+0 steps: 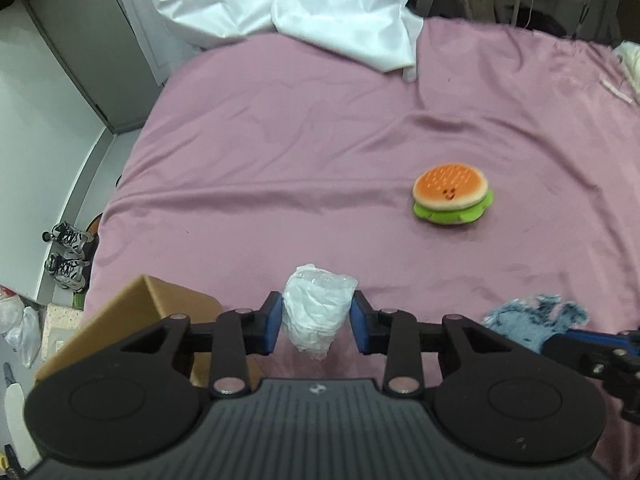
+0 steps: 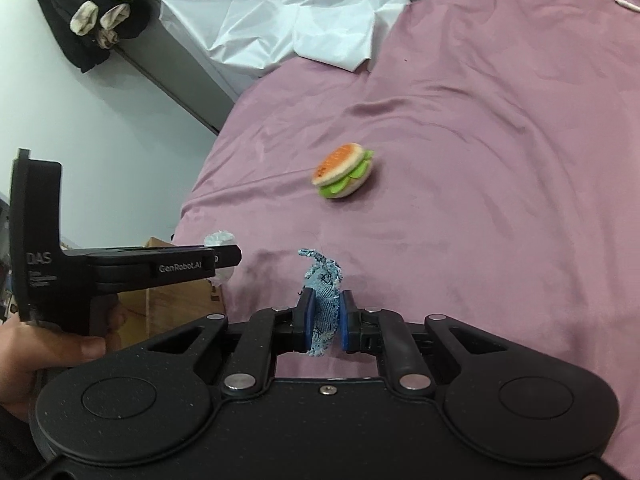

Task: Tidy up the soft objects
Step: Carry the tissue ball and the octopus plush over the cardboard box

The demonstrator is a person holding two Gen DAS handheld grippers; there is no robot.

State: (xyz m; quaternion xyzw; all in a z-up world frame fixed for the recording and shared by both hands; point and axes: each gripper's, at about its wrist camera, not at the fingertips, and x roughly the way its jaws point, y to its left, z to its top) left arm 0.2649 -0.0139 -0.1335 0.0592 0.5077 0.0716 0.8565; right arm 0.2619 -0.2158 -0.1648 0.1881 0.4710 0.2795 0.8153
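Note:
My left gripper (image 1: 316, 316) is shut on a crumpled white plastic bag (image 1: 316, 312), held above the near edge of the pink bed beside a cardboard box (image 1: 140, 312). It also shows in the right wrist view (image 2: 224, 258), where the bag (image 2: 219, 238) pokes out behind it. My right gripper (image 2: 325, 320) is shut on a blue fuzzy cloth (image 2: 322, 308), which shows in the left wrist view (image 1: 532, 320) at lower right. A plush hamburger (image 1: 452, 196) lies on the bed ahead, also in the right wrist view (image 2: 344, 176).
The pink sheet (image 1: 300, 140) covers the bed. A white sheet (image 1: 320, 4) is bunched at the far edge. The open cardboard box (image 2: 172, 296) stands on the floor at the bed's near left corner. Shoes (image 1: 68, 256) and bags lie on the floor at left.

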